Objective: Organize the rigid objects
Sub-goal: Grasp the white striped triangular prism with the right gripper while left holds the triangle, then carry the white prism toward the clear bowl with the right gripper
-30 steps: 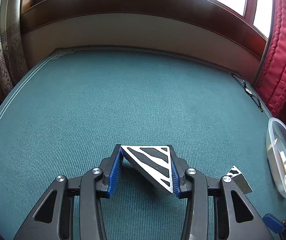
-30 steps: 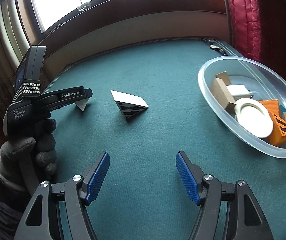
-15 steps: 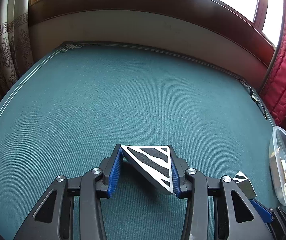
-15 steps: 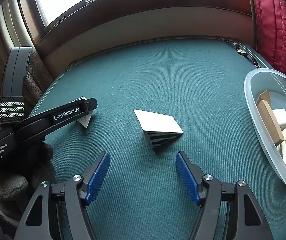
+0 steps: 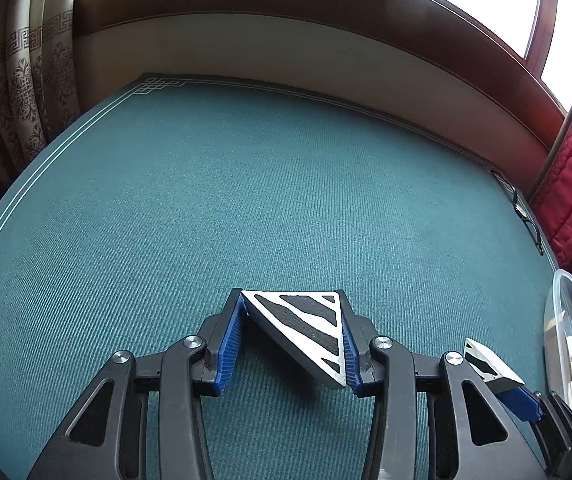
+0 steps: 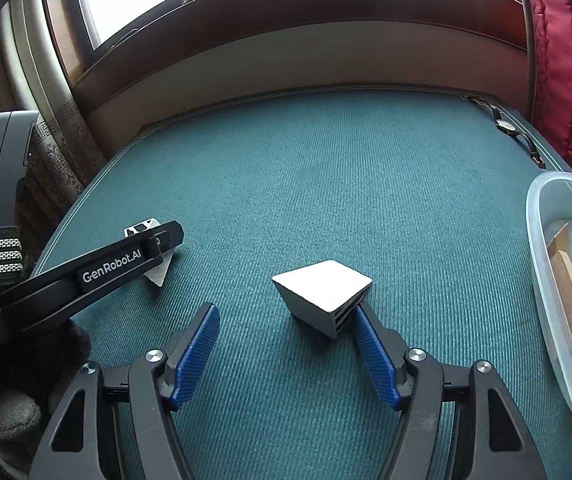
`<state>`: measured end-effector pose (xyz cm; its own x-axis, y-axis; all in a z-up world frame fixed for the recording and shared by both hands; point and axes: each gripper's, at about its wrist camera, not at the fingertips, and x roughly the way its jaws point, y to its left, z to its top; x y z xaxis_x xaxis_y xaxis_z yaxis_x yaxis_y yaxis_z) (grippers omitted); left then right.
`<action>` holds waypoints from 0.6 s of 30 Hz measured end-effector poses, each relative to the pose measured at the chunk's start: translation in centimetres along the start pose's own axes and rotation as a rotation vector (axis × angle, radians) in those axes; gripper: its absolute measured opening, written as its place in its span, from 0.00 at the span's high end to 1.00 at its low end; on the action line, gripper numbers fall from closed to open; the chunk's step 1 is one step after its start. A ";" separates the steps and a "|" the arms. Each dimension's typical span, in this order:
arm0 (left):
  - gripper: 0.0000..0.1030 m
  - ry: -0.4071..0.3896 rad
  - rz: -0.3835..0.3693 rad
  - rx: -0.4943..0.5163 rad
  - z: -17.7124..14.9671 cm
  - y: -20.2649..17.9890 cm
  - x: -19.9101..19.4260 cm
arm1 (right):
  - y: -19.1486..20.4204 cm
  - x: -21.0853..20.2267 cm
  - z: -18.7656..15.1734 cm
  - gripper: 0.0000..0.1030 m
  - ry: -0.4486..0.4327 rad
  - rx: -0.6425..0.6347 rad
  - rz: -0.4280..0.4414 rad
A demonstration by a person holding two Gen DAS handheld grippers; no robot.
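Left tongs: I saw the left gripper (image 5: 292,336) clamped on a black-and-white striped wedge (image 5: 306,330), both blue pads pressed to its sides, low in the middle of the left wrist frame.
Same grip from the other side: in the right wrist frame the wedge's white tip (image 6: 157,272) poked out under the black arm at middle left.
Right tongs: I had the right gripper (image 6: 286,350) standing apart, its fingers wide.
Second wedge: a white and grey striped block (image 6: 322,302) lay on the green carpet (image 6: 326,184), right of centre between the fingers, its corner just at the right-hand blue pad (image 6: 374,354); I could not tell whether they touched.
Bowl: a clear plastic bowl (image 6: 546,300) sat at the right edge, with wooden and white pieces inside.
Far right: a wristwatch (image 6: 514,132) lay near the red curtain.
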<state>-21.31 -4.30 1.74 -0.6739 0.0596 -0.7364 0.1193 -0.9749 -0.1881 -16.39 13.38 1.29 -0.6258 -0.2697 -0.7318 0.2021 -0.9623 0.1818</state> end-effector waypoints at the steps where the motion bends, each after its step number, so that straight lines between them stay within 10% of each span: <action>1: 0.57 0.000 0.000 0.000 0.0 0.0 0.0 | 0.1 0.1 0.1 0.30 0.000 -0.007 -0.008; 18: 0.58 -0.003 0.007 0.016 -0.2 -0.4 -0.1 | 0.2 0.4 0.6 0.69 -0.020 -0.044 -0.136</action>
<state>-21.15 -3.83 1.82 -0.6755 0.0520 -0.7355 0.1127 -0.9785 -0.1726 -17.03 13.10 1.44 -0.6646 -0.1378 -0.7344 0.1469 -0.9878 0.0524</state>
